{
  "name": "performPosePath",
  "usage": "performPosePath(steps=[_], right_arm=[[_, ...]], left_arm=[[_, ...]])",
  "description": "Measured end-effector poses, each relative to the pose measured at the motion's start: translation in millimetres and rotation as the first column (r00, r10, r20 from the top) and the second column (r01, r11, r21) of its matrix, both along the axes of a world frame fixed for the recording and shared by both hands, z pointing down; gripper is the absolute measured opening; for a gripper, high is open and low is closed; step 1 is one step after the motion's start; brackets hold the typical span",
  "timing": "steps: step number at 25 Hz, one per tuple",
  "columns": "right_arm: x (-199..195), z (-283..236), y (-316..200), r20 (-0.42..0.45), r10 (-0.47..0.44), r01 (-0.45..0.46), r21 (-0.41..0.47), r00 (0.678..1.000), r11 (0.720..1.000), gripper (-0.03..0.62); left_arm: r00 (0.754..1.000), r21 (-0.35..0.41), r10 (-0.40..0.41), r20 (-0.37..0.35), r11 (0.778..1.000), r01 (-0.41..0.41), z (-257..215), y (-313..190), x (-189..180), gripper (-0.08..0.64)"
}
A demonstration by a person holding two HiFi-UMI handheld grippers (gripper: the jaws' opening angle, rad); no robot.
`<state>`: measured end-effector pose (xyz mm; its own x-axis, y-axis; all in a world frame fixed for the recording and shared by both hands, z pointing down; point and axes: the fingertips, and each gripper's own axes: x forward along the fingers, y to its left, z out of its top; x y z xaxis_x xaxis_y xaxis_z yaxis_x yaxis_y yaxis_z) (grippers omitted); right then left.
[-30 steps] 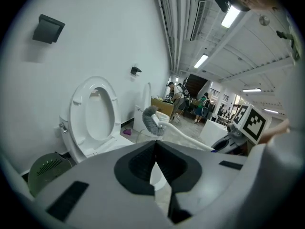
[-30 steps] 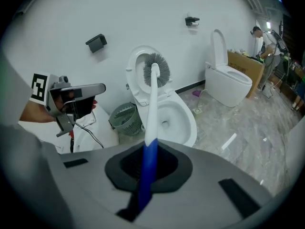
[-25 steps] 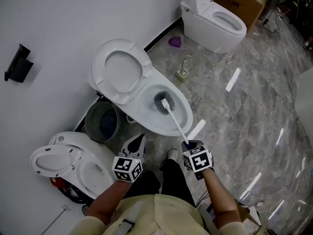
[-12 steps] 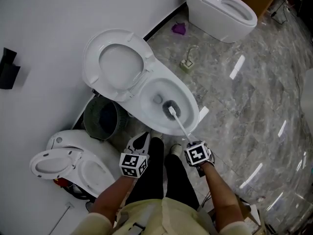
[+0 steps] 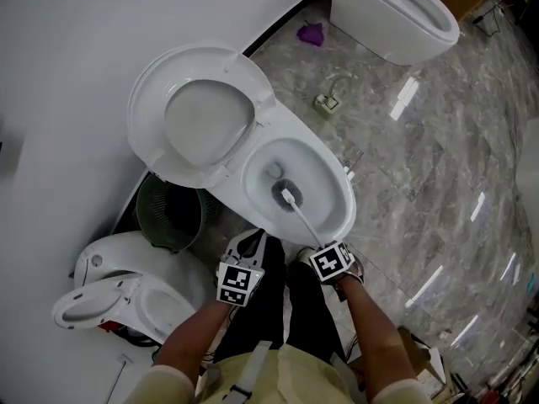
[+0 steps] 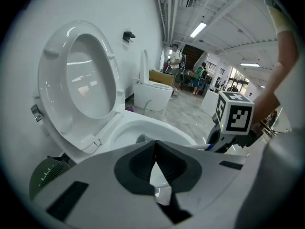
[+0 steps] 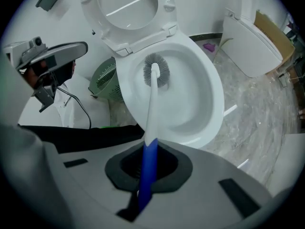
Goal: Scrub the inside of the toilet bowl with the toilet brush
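Note:
A white toilet bowl (image 5: 333, 217) (image 7: 209, 104) stands open with its seat and lid (image 5: 189, 120) (image 6: 86, 75) raised against the wall. My right gripper (image 5: 324, 255) (image 7: 145, 168) is shut on the blue end of the toilet brush handle (image 7: 148, 161). The white shaft (image 5: 303, 217) reaches down into the bowl, and the grey bristle head (image 5: 285, 194) (image 7: 156, 73) rests against the inner wall near the drain. My left gripper (image 5: 248, 247) (image 6: 155, 163) hovers shut and empty beside the bowl's front rim (image 6: 143, 128).
A green waste basket (image 5: 168, 213) (image 7: 106, 80) sits left of the bowl by the wall. Another toilet (image 5: 126, 284) lies at lower left, a third (image 5: 404, 15) stands at top right. A purple object (image 5: 312, 34) and a small fitting (image 5: 328, 101) lie on the marble floor.
The brush head has shifted within the bowl, from the far side toward the middle near the drain. The head view has moved closer over the toilet. Both grippers hold as before.

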<state>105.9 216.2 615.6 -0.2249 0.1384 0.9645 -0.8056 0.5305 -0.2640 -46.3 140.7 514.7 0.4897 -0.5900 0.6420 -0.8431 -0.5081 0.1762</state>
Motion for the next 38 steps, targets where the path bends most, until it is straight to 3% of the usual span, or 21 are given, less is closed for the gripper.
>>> performPosePath(steps=[6, 15, 25, 34, 38], right_arm=[[-36.6, 29.1, -37.0, -0.037, -0.087, 0.086, -0.025, 0.996, 0.996, 0.015], [-62.4, 71.1, -55.2, -0.033, -0.202, 0.2, -0.063, 0.979, 0.978, 0.015], [-66.4, 110.1, -83.2, -0.064, -0.354, 0.352, -0.039, 0.933, 0.935, 0.015], [-55.6, 126.3, -132.3, -0.172, -0.405, 0.413, 0.013, 0.898, 0.911, 0.015], [-46.1, 125.3, -149.1, -0.2, -0.372, 0.384, 0.022, 0.906, 0.923, 0.015]], left_arm=[[0.998, -0.053, 0.052, 0.036, 0.997, -0.05, 33.6, -26.1, -28.2, 0.012], [0.997, -0.106, -0.038, 0.066, 0.993, 0.045, 73.8, -42.3, -52.6, 0.012], [0.989, -0.151, -0.138, 0.056, 0.978, 0.145, 101.6, -25.4, -44.4, 0.012], [0.994, -0.126, -0.066, 0.088, 0.989, 0.076, 111.5, -30.9, -35.4, 0.012], [0.993, -0.131, -0.059, 0.104, 0.989, 0.072, 114.0, -36.6, -40.1, 0.012]])
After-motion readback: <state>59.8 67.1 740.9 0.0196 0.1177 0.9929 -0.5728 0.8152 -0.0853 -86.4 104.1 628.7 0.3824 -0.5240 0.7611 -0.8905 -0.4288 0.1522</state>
